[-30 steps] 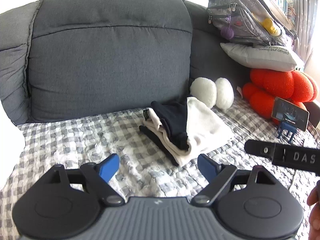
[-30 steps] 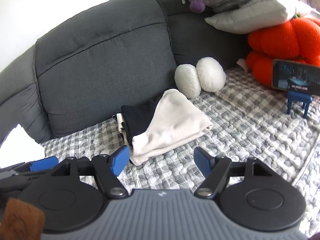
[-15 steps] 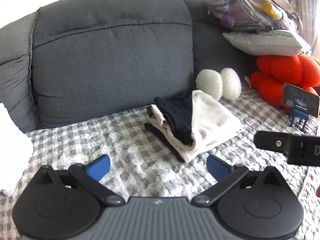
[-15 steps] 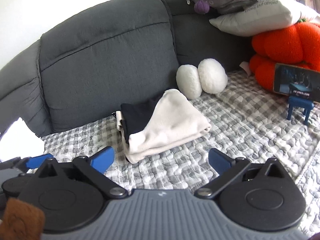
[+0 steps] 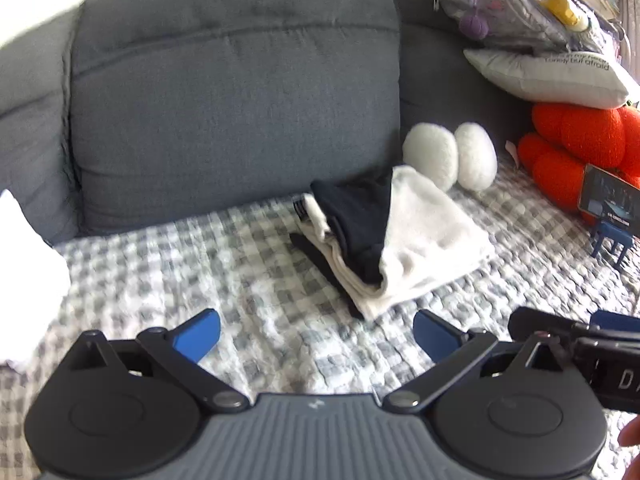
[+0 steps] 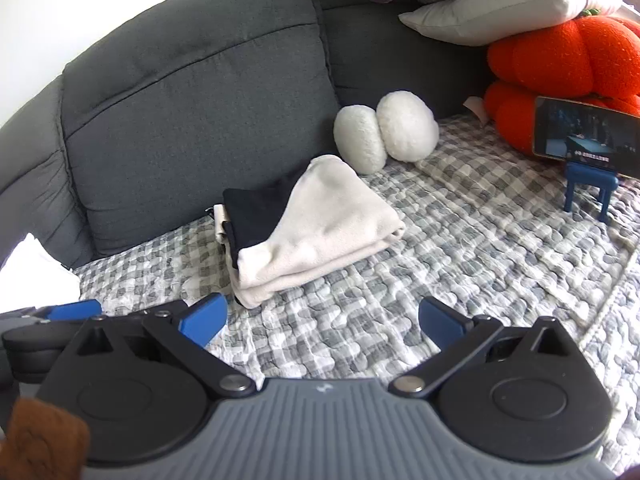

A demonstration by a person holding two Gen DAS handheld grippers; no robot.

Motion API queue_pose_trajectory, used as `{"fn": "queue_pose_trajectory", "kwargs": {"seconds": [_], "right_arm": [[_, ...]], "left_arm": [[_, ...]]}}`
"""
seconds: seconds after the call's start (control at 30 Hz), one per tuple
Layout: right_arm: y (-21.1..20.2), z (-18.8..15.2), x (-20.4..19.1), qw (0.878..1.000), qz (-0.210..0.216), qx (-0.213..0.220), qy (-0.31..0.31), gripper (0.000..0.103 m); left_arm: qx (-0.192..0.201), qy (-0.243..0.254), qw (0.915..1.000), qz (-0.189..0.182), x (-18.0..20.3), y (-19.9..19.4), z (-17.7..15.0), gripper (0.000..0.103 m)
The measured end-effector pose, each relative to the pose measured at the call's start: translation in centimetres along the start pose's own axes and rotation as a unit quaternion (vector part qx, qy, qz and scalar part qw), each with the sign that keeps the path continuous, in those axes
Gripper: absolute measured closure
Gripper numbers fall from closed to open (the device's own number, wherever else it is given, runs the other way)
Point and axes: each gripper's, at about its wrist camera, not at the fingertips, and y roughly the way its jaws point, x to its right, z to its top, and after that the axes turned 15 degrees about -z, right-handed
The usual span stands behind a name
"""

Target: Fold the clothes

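A stack of folded clothes [image 5: 404,240] [image 6: 320,232], cream on top with a black garment tucked inside, lies on the checked sofa cover [image 5: 248,280] [image 6: 460,248] below the grey backrest. My left gripper [image 5: 316,334] hovers just in front of the stack, jaws wide open with nothing between them. Equally wide and empty, my right gripper [image 6: 322,318] sits in front of the stack's near corner. A white cloth [image 5: 28,276] [image 6: 36,276] lies at the far left edge. In the left wrist view the right gripper's dark body [image 5: 576,344] shows at lower right.
Two white plush balls [image 5: 452,156] [image 6: 384,132] sit behind the stack. An orange plush cushion [image 6: 560,64], a grey pillow [image 6: 504,0] and a silver backpack [image 5: 520,8] pile up at right. A phone on a small blue stand [image 6: 588,140] stands on the cover at right.
Both grippers' jaws have spread from partly open to fully wide. The left view has shifted slightly, with the stack now a bit further right and the white cloth appearing at left.
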Motion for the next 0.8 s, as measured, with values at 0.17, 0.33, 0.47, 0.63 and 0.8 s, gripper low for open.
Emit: {"fn": "queue_pose_trajectory", "kwargs": {"seconds": [0.17, 0.33, 0.47, 0.63, 0.8], "right_arm": [[0.2, -0.1, 0.5, 1.000, -0.015, -0.006, 0.010, 0.000], [0.5, -0.3, 0.4, 0.999, -0.025, -0.014, 0.018, 0.000], [0.5, -0.3, 0.3, 0.999, -0.029, -0.016, 0.015, 0.000], [0.7, -0.4, 0.0, 0.999, -0.033, -0.019, 0.011, 0.000], [0.8, -0.4, 0.1, 0.999, -0.034, -0.018, 0.013, 0.000]], "left_arm": [[-0.007, 0.012, 0.9999, -0.006, 0.2, 0.3, 0.2, 0.000], [-0.001, 0.021, 0.9997, 0.014, 0.7, 0.2, 0.1, 0.000], [-0.010, 0.019, 0.9996, 0.018, 0.5, 0.4, 0.1, 0.000], [-0.025, 0.017, 0.9993, 0.021, 0.4, 0.8, 0.1, 0.000], [-0.028, 0.024, 0.9990, 0.026, 0.6, 1.0, 0.0, 0.000]]}}
